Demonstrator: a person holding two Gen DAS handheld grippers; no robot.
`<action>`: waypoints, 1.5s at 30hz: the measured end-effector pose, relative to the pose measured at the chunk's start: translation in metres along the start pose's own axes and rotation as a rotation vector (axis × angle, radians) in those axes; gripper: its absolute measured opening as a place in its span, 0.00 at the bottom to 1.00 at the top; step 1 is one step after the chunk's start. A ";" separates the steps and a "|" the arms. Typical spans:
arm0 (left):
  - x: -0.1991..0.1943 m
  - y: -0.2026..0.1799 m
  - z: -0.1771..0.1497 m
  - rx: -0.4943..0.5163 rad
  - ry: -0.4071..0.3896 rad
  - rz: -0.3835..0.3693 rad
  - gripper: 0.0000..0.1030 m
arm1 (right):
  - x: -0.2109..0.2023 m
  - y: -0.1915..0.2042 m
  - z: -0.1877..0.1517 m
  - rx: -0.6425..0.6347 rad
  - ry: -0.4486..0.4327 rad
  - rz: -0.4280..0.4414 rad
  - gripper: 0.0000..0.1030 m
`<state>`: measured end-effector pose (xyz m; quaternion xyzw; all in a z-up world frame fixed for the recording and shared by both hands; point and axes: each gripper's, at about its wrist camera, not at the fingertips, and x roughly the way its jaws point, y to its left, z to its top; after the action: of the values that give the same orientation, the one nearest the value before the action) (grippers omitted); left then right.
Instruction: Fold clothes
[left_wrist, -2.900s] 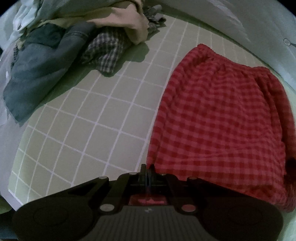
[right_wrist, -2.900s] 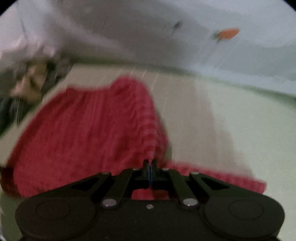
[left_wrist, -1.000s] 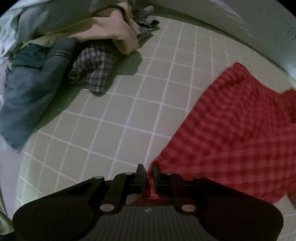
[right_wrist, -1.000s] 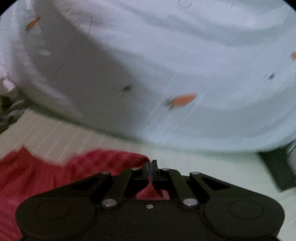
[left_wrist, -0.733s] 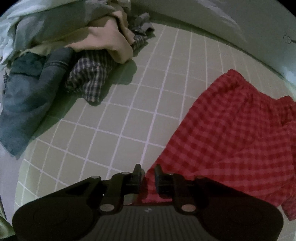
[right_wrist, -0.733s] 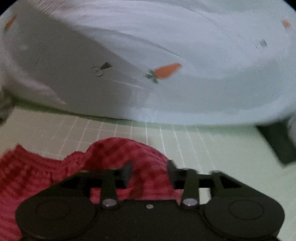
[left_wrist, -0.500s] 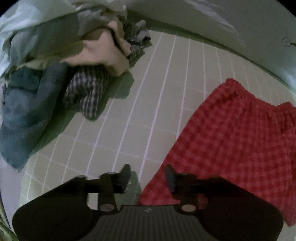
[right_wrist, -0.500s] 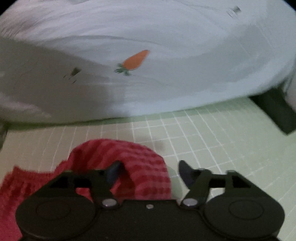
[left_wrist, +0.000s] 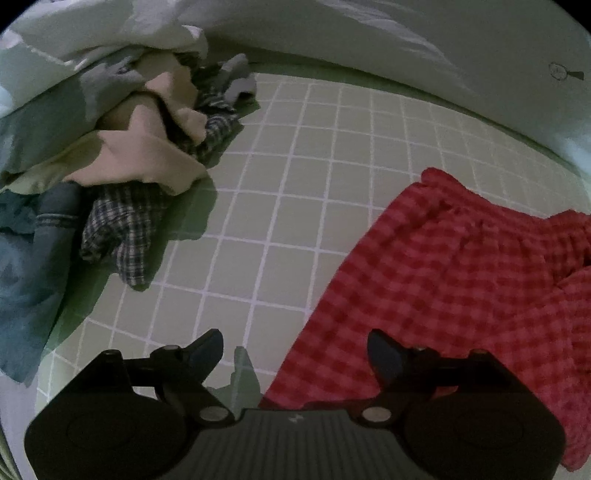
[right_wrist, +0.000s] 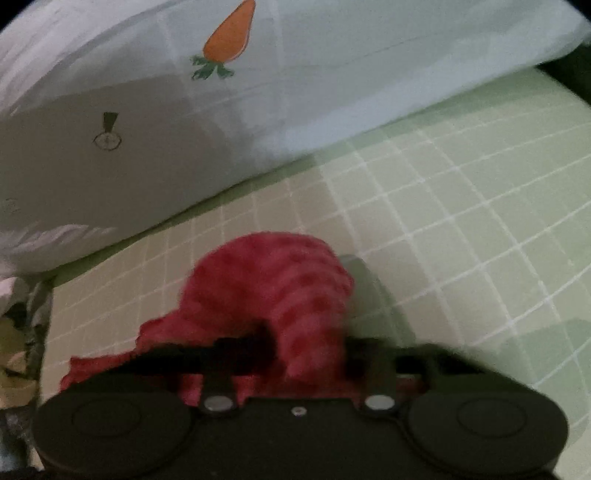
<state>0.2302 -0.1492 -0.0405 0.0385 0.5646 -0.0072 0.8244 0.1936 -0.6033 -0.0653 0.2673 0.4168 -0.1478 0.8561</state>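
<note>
Left wrist view. Left gripper (left_wrist: 295, 354) has its jaws wide apart and opening, pads pressing on nothing; the near corner of the red-and-pink gingham woven shorts (left_wrist: 454, 280) lies loose between them on the pale green gridded mat (left_wrist: 295, 155). The shorts spread from 6 o'clock out to 3 o'clock, soft and thin, with a gathered, puckered waistband along the far edge and a folded lip at 3 o'clock. At 9 to 11 o'clock sits a heap of unfolded laundry (left_wrist: 110, 166): blue denim, a dark plaid piece, beige and pale cloth, limp and crumpled.

Risk: the released corner is not pinned, so it could creep or curl if the far side gets tugged, leaving a skewed fold line.

Right wrist view, blurred. Right gripper (right_wrist: 299, 354) reads as closed, seemingly pinched on a humped roll of the gingham shorts (right_wrist: 273, 288) rising at 12 o'clock; the pads themselves are hidden by cloth. A white pillow-like fabric with an orange carrot print (right_wrist: 229, 33) fills 10 to 2 o'clock, touching the mat's far edge.

Risk: the bunched grip may have caught several layers, so pulling could drag the whole garment rather than one flap; thin weave may also slip from the pinch.
</note>
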 end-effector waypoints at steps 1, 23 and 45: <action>0.000 -0.002 -0.001 0.005 0.002 -0.001 0.83 | -0.008 0.002 -0.003 -0.020 -0.020 -0.001 0.02; 0.003 -0.015 -0.023 0.043 0.035 0.023 0.83 | -0.078 0.000 -0.037 -0.194 -0.145 -0.119 0.61; -0.008 -0.009 0.013 -0.038 -0.109 0.033 0.83 | -0.026 0.009 0.055 -0.224 -0.276 -0.127 0.35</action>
<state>0.2391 -0.1590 -0.0287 0.0314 0.5181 0.0149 0.8546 0.2171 -0.6269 -0.0135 0.1209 0.3255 -0.1894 0.9185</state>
